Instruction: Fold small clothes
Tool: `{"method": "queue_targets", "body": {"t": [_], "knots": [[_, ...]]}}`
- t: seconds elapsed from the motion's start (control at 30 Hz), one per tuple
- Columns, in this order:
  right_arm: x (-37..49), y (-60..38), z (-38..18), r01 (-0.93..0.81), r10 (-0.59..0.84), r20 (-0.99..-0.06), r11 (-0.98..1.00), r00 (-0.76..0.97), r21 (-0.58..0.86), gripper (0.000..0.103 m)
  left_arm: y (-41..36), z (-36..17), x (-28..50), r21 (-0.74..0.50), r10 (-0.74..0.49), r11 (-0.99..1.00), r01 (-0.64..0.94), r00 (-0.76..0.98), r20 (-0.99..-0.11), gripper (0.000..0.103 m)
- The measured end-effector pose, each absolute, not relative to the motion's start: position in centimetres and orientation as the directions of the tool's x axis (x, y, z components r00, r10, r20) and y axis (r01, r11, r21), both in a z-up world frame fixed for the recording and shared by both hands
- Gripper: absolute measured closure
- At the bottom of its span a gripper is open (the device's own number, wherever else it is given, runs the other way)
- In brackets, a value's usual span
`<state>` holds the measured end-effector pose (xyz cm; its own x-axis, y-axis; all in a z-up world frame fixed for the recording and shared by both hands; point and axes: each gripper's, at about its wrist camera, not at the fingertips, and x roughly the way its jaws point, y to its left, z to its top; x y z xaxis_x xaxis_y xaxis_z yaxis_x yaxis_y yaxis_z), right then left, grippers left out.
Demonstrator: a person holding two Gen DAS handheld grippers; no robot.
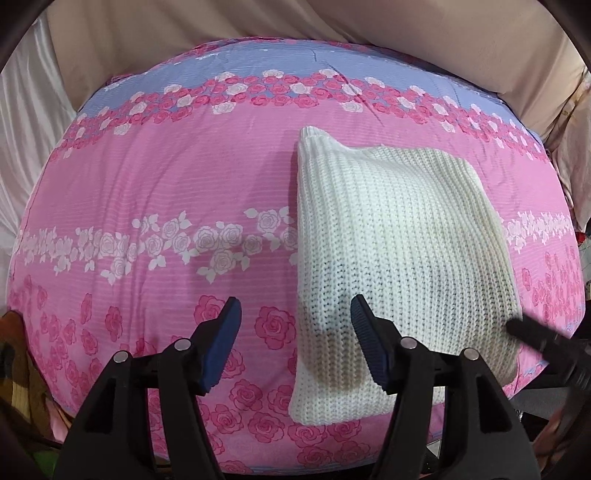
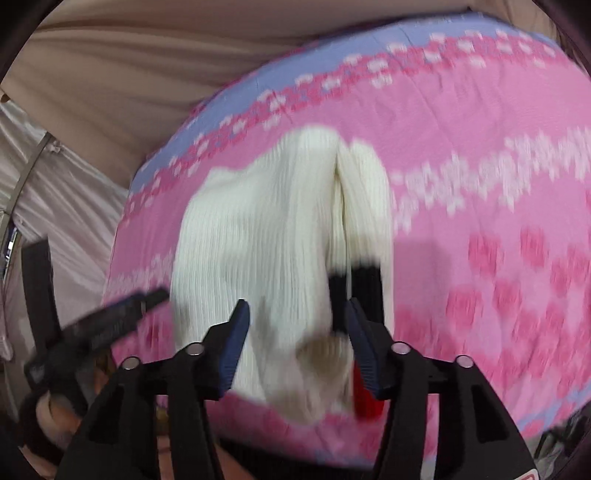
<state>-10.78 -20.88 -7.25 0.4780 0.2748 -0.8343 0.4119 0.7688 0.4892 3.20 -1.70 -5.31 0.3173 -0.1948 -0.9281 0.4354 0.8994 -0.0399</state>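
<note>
A white knitted sweater (image 1: 399,236) lies folded on a bed. It makes a thick, almost square bundle, with one ribbed corner sticking up at the far end. In the right wrist view the sweater (image 2: 266,240) is blurry, and a fold line runs down its right side. Something black and something red show at its near right edge, too blurry to name.

The sweater rests on a pink bedspread (image 1: 155,192) with rows of pink and white roses and a blue band at the far edge.

The left gripper (image 1: 295,325) hangs over the near left edge of the sweater. Its two blue-padded fingers stand about half open. Nothing is pinched between them.

The right gripper (image 2: 297,325) hangs over the near end of the sweater. Its fingers also stand about half open, with the cloth below them but not squeezed.

Behind the bed hangs a cream curtain (image 1: 147,33).
</note>
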Motion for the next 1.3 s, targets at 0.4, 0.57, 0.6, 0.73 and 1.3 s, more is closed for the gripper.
{"method": "queue_targets", "body": {"t": [0.4, 0.57, 0.6, 0.73, 1.3], "knots": [[-13.2, -20.1, -6.1, 0.368, 0.251, -0.829, 0.805, 0.499, 0.465, 0.093, -2.4, -5.9, 2.1, -0.025, -0.178, 0.894, 0.448, 0.303, -0.936, 0.041], [-13.0, -20.6, -12.6, 0.42, 0.303, -0.866, 0.779, 0.398, 0.466, 0.095, -2.4, -6.2, 1.8, -0.026, -0.172, 0.898, 0.44, 0.296, -0.939, 0.04], [-13.0, -20.7, -12.1, 0.421, 0.308, -0.862, 0.774, 0.403, 0.473, 0.09, -2.3, -6.2, 1.7, -0.023, -0.171, 0.897, 0.441, 0.299, -0.939, 0.04], [-13.3, -21.6, -7.5, 0.401, 0.255, -0.833, 0.783, 0.49, 0.476, 0.072, -1.4, -5.8, 2.0, -0.047, -0.185, 0.912, 0.407, 0.307, -0.933, 0.04], [-7.2, -24.2, -8.2, 0.409, 0.139, -0.862, 0.836, 0.487, 0.366, 0.091, -0.9, -6.2, 2.2, -0.087, -0.211, 0.916, 0.391, 0.287, -0.935, 0.037]]}}
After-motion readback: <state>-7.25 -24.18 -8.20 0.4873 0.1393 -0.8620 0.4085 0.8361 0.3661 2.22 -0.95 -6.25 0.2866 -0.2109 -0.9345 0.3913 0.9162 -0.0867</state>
